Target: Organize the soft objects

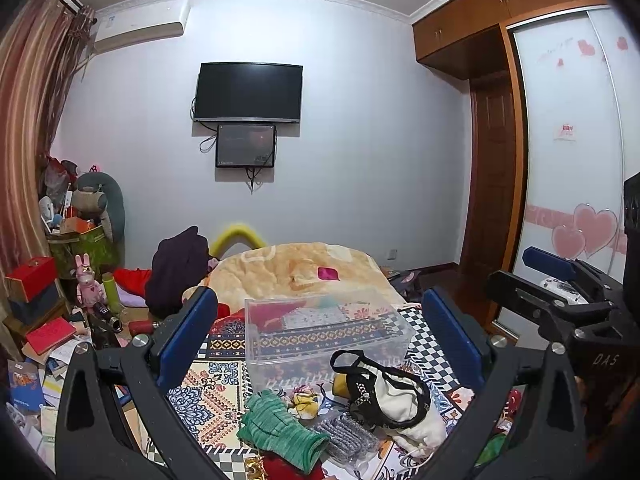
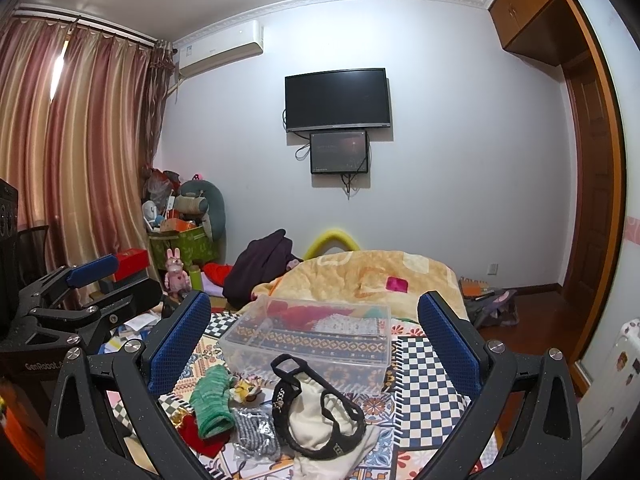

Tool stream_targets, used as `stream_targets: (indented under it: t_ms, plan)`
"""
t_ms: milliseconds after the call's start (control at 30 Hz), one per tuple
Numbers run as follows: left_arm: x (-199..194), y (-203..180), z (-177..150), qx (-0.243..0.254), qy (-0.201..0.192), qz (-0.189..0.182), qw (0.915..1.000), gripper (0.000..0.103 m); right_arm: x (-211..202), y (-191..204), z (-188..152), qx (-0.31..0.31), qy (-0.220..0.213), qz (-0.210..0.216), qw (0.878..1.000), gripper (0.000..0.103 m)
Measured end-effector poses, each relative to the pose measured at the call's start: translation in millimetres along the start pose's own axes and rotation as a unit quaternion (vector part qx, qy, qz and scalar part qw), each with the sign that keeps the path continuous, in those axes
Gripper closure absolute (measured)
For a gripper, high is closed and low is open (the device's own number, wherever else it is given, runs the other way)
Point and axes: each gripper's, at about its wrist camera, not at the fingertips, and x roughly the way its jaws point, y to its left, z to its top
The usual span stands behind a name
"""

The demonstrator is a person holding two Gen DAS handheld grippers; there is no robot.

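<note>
Left wrist view: your left gripper (image 1: pixel 320 344) is spread wide, empty.
Right gripper (image 2: pixel 316 344): likewise wide apart, empty.
Soft things: green glove (image 1: pixel 280 428), white pouch (image 1: pixel 400 404) lie on the bed (image 2: pixel 432 364) before the clear box (image 1: pixel 324 340).

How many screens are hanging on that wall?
2: a large black flat television high on the white wall, and a smaller dark framed monitor directly beneath it, touching its lower edge.
</note>
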Motion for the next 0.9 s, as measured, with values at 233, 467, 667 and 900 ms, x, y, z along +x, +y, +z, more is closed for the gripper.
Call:
stream_targets:
  t_ms: [233,467,667,900]
  plan:
    - [12,5,-11,0.0,0.022,0.005,0.9998,0.0,12,-1,-11,0.001,0.023,-0.001,1.0,0.0]
    - [34,21,-35,-0.025,0.072,0.001,0.9971,0.0,30,-7,-32,0.007,0.067,-0.002,0.998,0.0]
    - [58,38,-66,-0.036,0.132,0.014,0.9905,0.0,51,-15,-58,0.015,0.124,0.002,0.992,0.0]
    - [90,53,-108,-0.063,0.207,0.021,0.9761,0.0,80,-22,-88,0.033,0.198,0.015,0.979,0.0]
